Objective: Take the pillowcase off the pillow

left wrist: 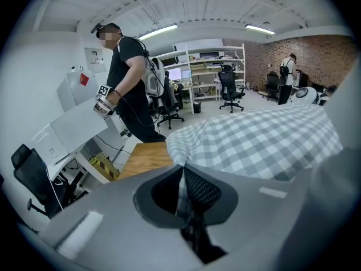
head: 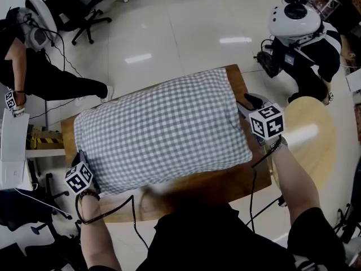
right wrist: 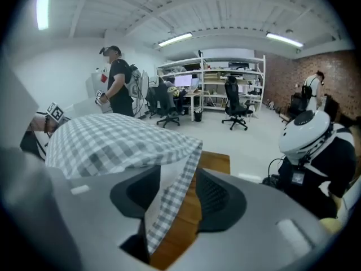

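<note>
two grippers work opposite ends of one stuffed pillowcase (head: 161,131), which lies across the middle of the head view on a wooden table (head: 214,182). the case is fully on. grey-and-white gingham, plump and rounded, covers the pillow from end to end, so none of the stripping looks done. the left gripper (head: 83,161) sits at the lower left corner of the case, and the right gripper (head: 247,105) is at its right edge.

left gripper view: the jaws are together, nipping a thin fold of the checked cloth at the case's corner. the soft bulk swells toward the upper right of the frame, with bare, warm-toned, smooth wood to the left of it.

right gripper view: the jaws stand apart, and a loose flap of hem (right wrist: 172,202) hangs between them without being squeezed. whether it brushes one pad cannot be told. the cloth looks thin and limp, doubling over at its edge. judged from this, the open end lies on this side and the whole pull-off remains: the hem has yet to be gripped and the case drawn off.
</note>
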Demonstrator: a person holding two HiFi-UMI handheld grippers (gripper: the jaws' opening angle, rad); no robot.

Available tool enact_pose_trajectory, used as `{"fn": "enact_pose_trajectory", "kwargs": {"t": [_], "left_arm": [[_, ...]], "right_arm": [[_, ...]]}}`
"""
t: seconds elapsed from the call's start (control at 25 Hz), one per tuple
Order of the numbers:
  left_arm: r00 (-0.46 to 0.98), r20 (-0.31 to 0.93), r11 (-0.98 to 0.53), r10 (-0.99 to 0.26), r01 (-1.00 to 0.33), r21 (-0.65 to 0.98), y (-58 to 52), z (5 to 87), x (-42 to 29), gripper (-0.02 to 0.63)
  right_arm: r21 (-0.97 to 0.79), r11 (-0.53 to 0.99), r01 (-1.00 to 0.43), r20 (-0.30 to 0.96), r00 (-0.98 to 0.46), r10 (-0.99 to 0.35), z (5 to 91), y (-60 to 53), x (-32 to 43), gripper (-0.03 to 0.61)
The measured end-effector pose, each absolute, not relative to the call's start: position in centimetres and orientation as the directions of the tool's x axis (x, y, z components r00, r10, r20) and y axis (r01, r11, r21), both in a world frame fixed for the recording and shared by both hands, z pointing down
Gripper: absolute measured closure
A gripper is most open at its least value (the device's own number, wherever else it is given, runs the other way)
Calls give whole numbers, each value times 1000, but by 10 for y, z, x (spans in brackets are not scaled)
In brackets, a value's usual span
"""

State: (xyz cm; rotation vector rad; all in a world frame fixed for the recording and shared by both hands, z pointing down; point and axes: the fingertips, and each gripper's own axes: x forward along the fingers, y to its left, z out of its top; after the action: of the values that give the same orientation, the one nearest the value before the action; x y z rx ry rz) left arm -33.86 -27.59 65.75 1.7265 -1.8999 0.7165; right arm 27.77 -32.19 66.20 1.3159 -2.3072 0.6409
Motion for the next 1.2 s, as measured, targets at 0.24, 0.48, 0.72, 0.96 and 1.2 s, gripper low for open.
{"fn": "enact_pose_trajectory", "kwargs": {"t": [0.24,0.48,0.72,0.96,1.2], "left_arm": [[-90,659,59,-746,-996,-70,-278,654,-339,604],[-77,659,43,-749,-997,-68,-277,654,-333,604],[-67,651,20,-756,-997,-79,-277,652,-325,604],[-68,641,22,-765,-997,-79,-278,649,-324,604],[-103,624,56,-775,-994,-95,-272,649,-336,604]], "right_arm": [[-313,487,-815,535,-575,-619,659,-316,252,294],[-378,505,-776,547,-627,-554,671,-310,237,267],[-464,473,-749,590,-660,-466,695,-303,229,274],[-479,468,-742,603,-666,-439,697,-302,227,496],[-345,477,-809,612,-579,-539,682,-303,247,555]]}}
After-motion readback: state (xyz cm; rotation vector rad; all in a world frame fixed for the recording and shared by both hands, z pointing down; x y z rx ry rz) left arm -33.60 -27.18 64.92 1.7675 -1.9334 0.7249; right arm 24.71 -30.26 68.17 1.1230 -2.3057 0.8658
